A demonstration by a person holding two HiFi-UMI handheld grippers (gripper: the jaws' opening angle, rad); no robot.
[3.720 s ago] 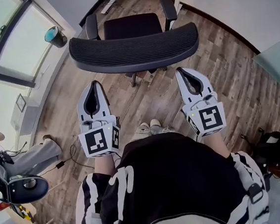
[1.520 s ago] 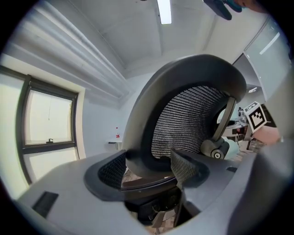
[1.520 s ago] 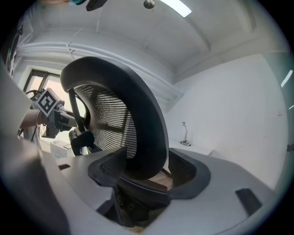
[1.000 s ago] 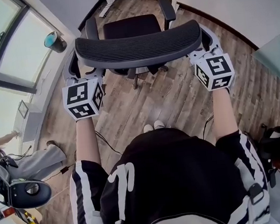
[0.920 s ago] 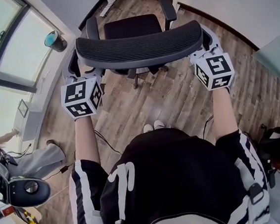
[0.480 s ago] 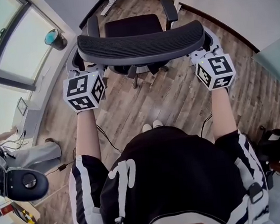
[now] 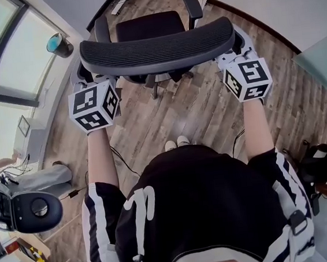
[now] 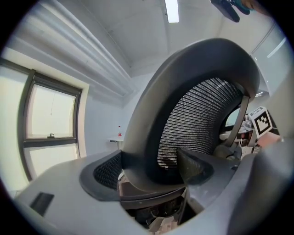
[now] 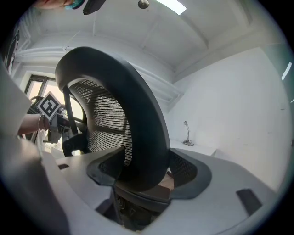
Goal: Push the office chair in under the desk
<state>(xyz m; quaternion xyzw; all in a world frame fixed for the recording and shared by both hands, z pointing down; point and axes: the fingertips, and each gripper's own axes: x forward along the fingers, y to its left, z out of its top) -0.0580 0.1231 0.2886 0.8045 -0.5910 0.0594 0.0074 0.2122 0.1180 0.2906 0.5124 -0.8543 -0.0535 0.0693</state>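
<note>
Chair [image 7: 150, 25] stands on the wood floor [image 7: 196, 112] just ahead of us, seat turned away. We hold its backrest [image 7: 158, 51] at both ends. Our left gripper [image 8: 149, 170] pinches the left rim between its jaws, and our right gripper [image 9: 144, 176] pinches the right rim. Both our arms reach forward.

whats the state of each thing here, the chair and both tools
office chair: upright on the wood floor, seat empty, facing away from the person
backrest: gripped at both ends
left tool: shut on the backrest's left edge
right tool: shut on the backrest's right edge
</note>
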